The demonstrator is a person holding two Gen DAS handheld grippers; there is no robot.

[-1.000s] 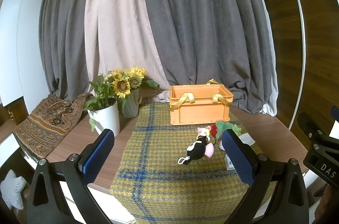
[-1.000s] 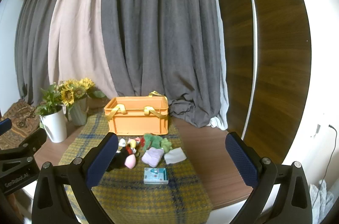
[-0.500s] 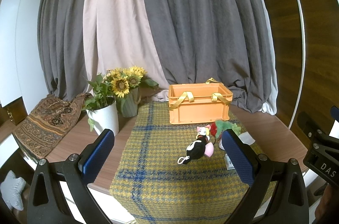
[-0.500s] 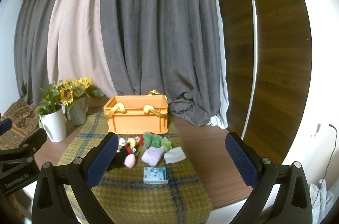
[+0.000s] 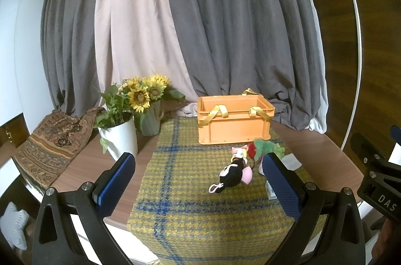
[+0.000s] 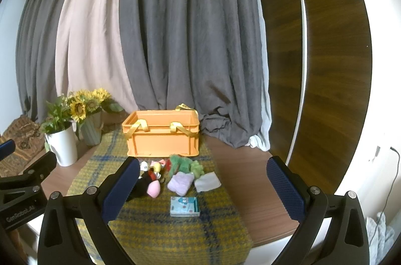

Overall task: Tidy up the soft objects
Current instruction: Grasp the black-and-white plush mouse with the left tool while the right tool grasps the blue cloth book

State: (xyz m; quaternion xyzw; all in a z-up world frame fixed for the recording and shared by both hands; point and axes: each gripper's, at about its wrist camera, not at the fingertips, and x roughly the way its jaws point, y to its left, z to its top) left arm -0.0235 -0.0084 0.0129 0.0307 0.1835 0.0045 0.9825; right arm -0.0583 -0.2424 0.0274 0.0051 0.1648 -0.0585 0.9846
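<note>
The table (image 6: pixel 240 179) carries a plaid cloth (image 6: pixel 160 227) running down the middle of the frame, with the orange crate (image 6: pixel 163 139) at its far end, open-topped, evidently the intended receptacle. The soft objects lie clustered just before the crate at centre: black plush (image 5: pixel 231 174), green plush (image 6: pixel 184 164), lilac cloth (image 6: pixel 181 183). Left gripper (image 5: pixel 198 186) and right gripper (image 6: pixel 203 188) hover short of them, both spread and empty, so no pickup has begun.

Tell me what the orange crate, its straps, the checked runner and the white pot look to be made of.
Orange crate: rigid moulded plastic, matte, with ribbed walls.
Straps: yellow satin-like ribbon, shiny and limp.
Checked runner: coarse woven wool-like cloth, yellow with blue lines, fuzzy surface.
White pot: probably glazed ceramic or plastic; smooth with vertical ribs.
</note>
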